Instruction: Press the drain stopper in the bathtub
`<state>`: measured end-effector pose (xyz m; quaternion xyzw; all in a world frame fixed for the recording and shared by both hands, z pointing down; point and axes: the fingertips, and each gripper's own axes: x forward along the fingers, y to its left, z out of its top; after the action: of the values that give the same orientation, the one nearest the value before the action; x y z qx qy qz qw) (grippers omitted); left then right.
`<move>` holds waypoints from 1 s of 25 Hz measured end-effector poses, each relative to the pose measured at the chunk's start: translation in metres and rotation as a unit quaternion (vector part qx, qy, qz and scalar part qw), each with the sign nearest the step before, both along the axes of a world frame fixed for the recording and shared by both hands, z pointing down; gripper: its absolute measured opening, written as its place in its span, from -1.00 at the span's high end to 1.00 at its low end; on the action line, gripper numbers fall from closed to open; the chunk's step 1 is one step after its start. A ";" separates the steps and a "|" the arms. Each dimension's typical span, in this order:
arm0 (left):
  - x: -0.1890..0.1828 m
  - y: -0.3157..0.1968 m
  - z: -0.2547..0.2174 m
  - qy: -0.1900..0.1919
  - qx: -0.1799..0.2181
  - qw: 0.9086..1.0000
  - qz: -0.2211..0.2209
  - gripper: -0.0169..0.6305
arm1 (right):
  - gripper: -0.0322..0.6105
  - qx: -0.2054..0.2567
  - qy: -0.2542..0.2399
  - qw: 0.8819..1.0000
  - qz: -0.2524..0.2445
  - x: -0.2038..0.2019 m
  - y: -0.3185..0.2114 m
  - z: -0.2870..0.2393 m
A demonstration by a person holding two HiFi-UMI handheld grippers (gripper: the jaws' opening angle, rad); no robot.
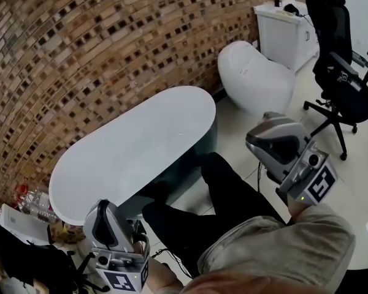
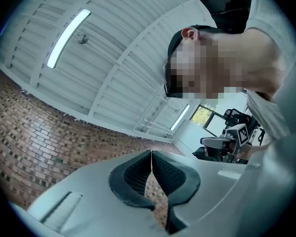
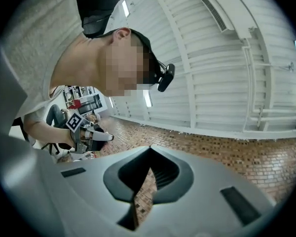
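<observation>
Against the brick wall [image 1: 80, 54] | white bathtub [image 1: 132, 143] stands before our legs [image 1: 227, 192], we cannot see its drain stopper | left gripper [image 2: 151, 154] raised, jaws pressed together, holding nothing | right gripper [image 3: 149, 149] raised too, jaws closed and empty

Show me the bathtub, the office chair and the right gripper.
bathtub [image 1: 132, 112], head view, far rim.
office chair [image 1: 348, 97], head view, seat.
right gripper [image 3: 149, 151], right gripper view, between its closed fingertips.

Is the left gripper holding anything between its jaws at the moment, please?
No, the jaws of the left gripper meet at their tips, and only the brick wall shows through the gap below them.
</observation>
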<state>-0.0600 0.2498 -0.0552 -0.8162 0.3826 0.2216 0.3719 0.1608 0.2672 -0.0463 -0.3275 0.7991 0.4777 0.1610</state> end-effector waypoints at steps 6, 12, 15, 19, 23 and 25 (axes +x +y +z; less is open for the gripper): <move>0.009 0.024 -0.011 0.001 0.031 0.999 0.015 0.95 | 0.89 -0.008 -0.027 0.997 -0.068 0.018 0.020 -0.003; 0.014 0.034 0.008 -0.032 0.047 0.998 0.003 0.95 | 0.89 -0.022 -0.036 0.996 -0.079 0.026 0.012 -0.003; 0.016 0.033 0.010 -0.038 0.046 0.998 0.001 0.95 | 0.89 -0.017 -0.035 0.997 -0.070 0.026 0.012 -0.007; 0.017 0.030 0.012 -0.043 0.043 0.998 -0.006 0.95 | 0.89 -0.006 -0.031 0.997 -0.069 0.024 0.016 -0.007; 0.019 0.029 0.015 -0.045 0.041 0.998 -0.010 0.95 | 0.89 -0.003 -0.030 0.997 -0.068 0.024 0.017 -0.005; 0.019 0.028 0.015 -0.046 0.040 0.998 -0.011 0.95 | 0.89 -0.002 -0.030 0.997 -0.068 0.025 0.017 -0.005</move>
<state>-0.0407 0.2779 -0.0398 -0.8056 0.3647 0.1946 0.4243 0.1857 0.2841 -0.0509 -0.2872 0.8152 0.4539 0.2165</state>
